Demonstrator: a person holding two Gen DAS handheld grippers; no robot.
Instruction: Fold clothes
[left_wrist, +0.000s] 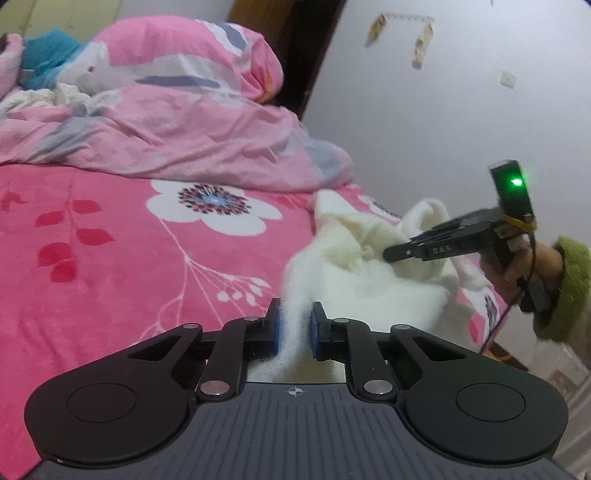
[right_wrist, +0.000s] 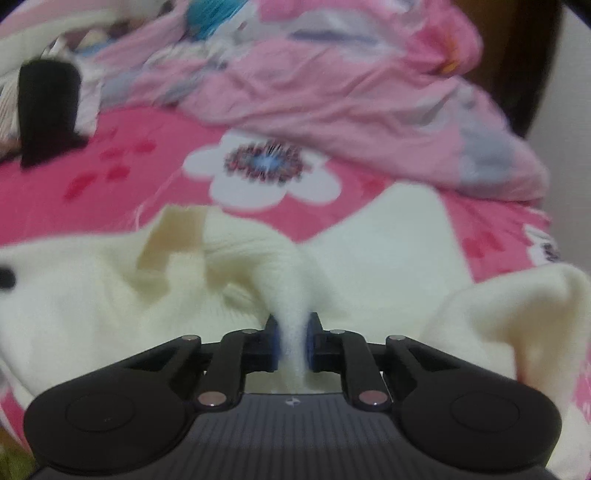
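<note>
Clearly the cream-white knitted sweater (right_wrist: 369, 258) lies crumpled on the bright pink bed sheet (left_wrist: 110, 229), toward the edge of the bed that is close to the white wall (left_wrist: 443, 110). One fold of its fabric rises into the left gripper (left_wrist: 294, 325), whose blue pads (left_wrist: 277, 332) press on the knit from both sides, so the jaws stand almost closed with the cloth between them. In the same manner, the right gripper (right_wrist: 291, 343) pinches a ribbed strip of the sweater, pulled up into a narrow ridge between its own blue pads; its jaws are also nearly closed on the fabric. From the left wrist view, the right gripper (left_wrist: 391, 254) appears from the side, over the sweater, held by a hand (left_wrist: 517, 266) in a green fuzzy sleeve (left_wrist: 569, 288), and a small green light (left_wrist: 516, 181) shines on top of the device. The sheet has a big white flower print (left_wrist: 214, 210) and red leaves. Behind it a light pink crumpled duvet (left_wrist: 166, 122) is piled up, and beside the duvet something turquoise (left_wrist: 48, 55) shows, with other pale clothes (left_wrist: 44, 96) near it. A dark wooden frame (left_wrist: 295, 55) stands behind the duvet. The right wrist picture is blurred, and a dark object (right_wrist: 48, 110) at its left side cannot be identified.
</note>
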